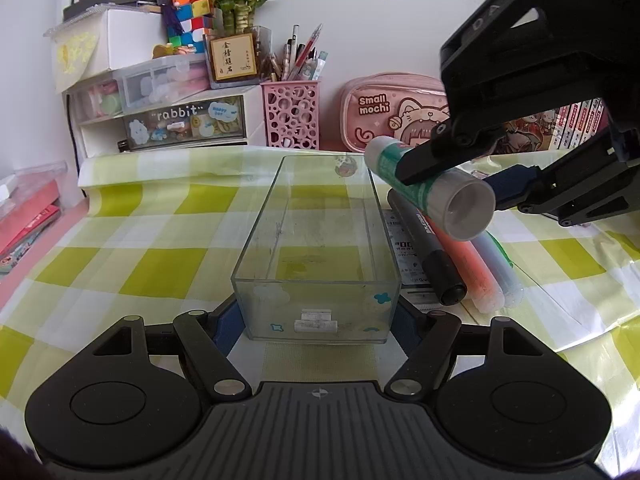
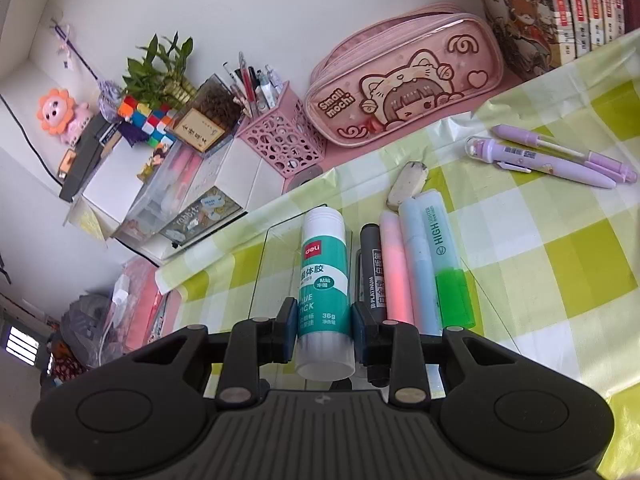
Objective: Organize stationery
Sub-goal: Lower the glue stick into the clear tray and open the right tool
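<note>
With the clear box point(image 1: 318, 248) sitting between its spread fingers point(image 1: 224, 320), the left gripper point(image 1: 318, 322) looks to be steadying it at the near end wall; whether the pads actually touch the walls I cannot tell. Box is empty, on the checked cloth point(image 1: 160, 240) over the worktop.

Right gripper point(image 2: 325, 322) pinches the glue stick point(image 2: 323, 280) across its lower body, pads on both sides, cap pointing away, base toward the wrist. From the left wrist view the stick hangs in the air just right of the box's far right rim, tilted, not yet inside.

Handling, my read: rigid plastic tube, light, smooth label, so it can slip or roll in a two-pad pinch. Mid-body grip as now seems right; cap end looks riskier since the cap might pull off. Box is thin and clear, probably slides easily, hence the bracing.

Just right of the box: black marker point(image 2: 371, 268), pink highlighter point(image 2: 396, 268), blue highlighter point(image 2: 418, 264), green highlighter point(image 2: 446, 260), lying side by side and touching. Eraser point(image 2: 408, 182) beyond them; two purple pens point(image 2: 560, 158) well apart to the right.

Back edge: pink pencil case point(image 2: 404, 92), pink pen holder point(image 2: 282, 136), drawer unit point(image 1: 168, 116), books point(image 2: 560, 8).
</note>
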A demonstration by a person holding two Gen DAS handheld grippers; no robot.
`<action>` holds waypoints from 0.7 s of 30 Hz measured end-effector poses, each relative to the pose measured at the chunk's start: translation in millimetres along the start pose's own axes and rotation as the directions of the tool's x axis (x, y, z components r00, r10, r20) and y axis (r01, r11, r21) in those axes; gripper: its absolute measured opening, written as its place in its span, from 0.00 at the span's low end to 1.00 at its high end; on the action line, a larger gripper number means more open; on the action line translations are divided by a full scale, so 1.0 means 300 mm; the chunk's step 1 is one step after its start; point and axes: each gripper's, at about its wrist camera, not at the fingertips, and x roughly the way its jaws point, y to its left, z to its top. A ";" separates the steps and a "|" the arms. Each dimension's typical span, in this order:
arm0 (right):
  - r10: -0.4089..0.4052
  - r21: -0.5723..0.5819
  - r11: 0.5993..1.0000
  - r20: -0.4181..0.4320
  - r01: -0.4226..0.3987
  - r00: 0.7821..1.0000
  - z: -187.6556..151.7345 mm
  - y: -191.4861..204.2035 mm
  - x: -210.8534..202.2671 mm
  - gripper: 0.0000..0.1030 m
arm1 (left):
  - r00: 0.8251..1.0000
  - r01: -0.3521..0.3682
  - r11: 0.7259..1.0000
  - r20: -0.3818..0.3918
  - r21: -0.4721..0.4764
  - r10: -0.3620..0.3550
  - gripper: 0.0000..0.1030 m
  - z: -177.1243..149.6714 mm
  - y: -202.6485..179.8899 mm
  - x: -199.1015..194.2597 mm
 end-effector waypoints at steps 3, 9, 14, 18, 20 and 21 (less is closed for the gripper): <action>-0.042 -0.063 0.997 -0.034 0.040 0.999 0.009 0.039 0.031 0.22 | 1.000 -0.001 1.000 0.004 0.005 0.001 0.70 0.000 -0.001 0.001; -0.108 -0.156 0.983 -0.103 0.091 0.989 0.047 0.105 0.102 0.22 | 1.000 0.001 1.000 0.003 0.003 -0.001 0.70 -0.001 0.004 0.002; -0.129 -0.213 0.972 -0.122 0.101 0.984 0.058 0.160 0.119 0.22 | 1.000 0.000 1.000 0.011 0.021 0.000 0.70 -0.004 -0.007 -0.003; -0.141 -0.245 0.964 -0.144 0.103 0.980 0.053 0.208 0.142 0.22 | 1.000 0.001 1.000 0.007 0.015 -0.001 0.70 -0.002 -0.001 0.001; -0.136 -0.246 0.965 -0.182 0.089 0.974 0.049 0.215 0.167 0.22 | 1.000 0.002 1.000 0.009 0.017 -0.002 0.70 -0.003 0.000 0.000; -0.143 -0.253 0.963 -0.205 0.089 0.968 0.041 0.221 0.186 0.22 | 1.000 0.004 1.000 0.009 0.015 -0.004 0.70 -0.003 0.002 0.000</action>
